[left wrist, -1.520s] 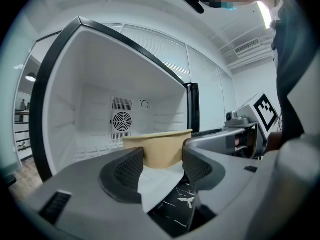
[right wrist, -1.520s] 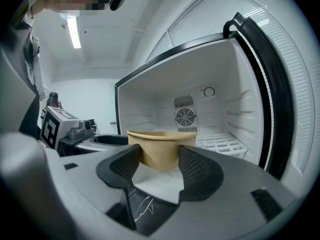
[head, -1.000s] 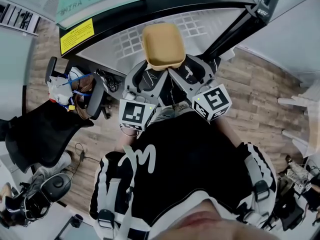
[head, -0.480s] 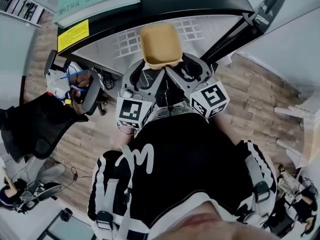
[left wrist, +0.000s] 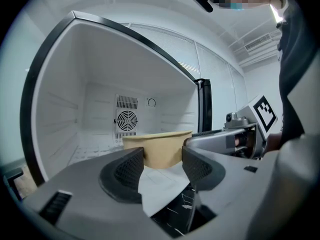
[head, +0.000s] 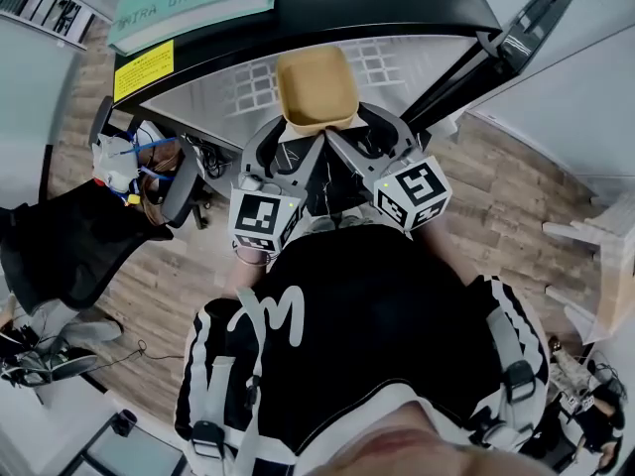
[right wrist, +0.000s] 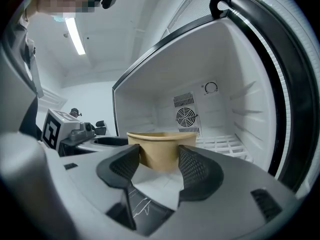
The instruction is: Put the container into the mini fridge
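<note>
Container [head: 316, 87] has edged deeper over the wire shelf [head: 392, 62] of the mini fridge [left wrist: 95, 89].
Left gripper [left wrist: 162, 156] and right gripper [right wrist: 159, 156] fingers clamp its near wall, holding it aloft at the fridge mouth; advance both evenly, keep it level, lower before letting go. Its underside and shelf clearance are hidden.

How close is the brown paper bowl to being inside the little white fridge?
Done: the white mini fridge has its door open. In hand: the left gripper and right gripper both clamp the tan paper container, raised at the fridge's opening. Left: set it on the white wire shelf and let go.
</note>
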### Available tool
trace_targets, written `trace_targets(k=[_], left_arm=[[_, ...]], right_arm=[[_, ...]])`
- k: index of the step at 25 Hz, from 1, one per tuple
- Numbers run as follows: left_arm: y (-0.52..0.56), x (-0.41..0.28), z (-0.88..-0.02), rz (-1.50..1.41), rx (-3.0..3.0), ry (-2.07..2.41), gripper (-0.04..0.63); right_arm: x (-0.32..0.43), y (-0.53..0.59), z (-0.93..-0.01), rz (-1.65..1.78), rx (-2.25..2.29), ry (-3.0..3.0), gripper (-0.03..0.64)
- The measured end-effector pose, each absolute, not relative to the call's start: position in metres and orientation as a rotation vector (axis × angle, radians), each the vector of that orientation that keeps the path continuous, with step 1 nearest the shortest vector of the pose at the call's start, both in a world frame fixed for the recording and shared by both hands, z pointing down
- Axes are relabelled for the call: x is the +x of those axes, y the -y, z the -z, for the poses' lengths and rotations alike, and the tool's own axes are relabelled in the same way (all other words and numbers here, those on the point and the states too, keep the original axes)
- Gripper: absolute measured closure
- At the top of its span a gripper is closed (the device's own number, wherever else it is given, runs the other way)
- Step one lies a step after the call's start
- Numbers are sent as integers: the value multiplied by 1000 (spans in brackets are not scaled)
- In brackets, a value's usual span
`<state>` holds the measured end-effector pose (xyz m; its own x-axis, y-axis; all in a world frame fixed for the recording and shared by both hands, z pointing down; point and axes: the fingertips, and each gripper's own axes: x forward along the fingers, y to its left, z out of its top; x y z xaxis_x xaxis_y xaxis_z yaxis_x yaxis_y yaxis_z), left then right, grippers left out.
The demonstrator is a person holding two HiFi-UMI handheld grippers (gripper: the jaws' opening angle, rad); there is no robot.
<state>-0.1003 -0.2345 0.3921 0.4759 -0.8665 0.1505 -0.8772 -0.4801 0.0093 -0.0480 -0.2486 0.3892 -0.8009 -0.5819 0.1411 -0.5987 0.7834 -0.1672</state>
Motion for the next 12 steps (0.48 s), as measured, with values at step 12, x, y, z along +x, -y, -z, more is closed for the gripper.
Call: trace_targets(k=[12], left_arm=[[240, -101, -397, -198, 2580, 1554, 350]], right_arm=[[-49, 256, -391, -309, 939, 2894, 362]])
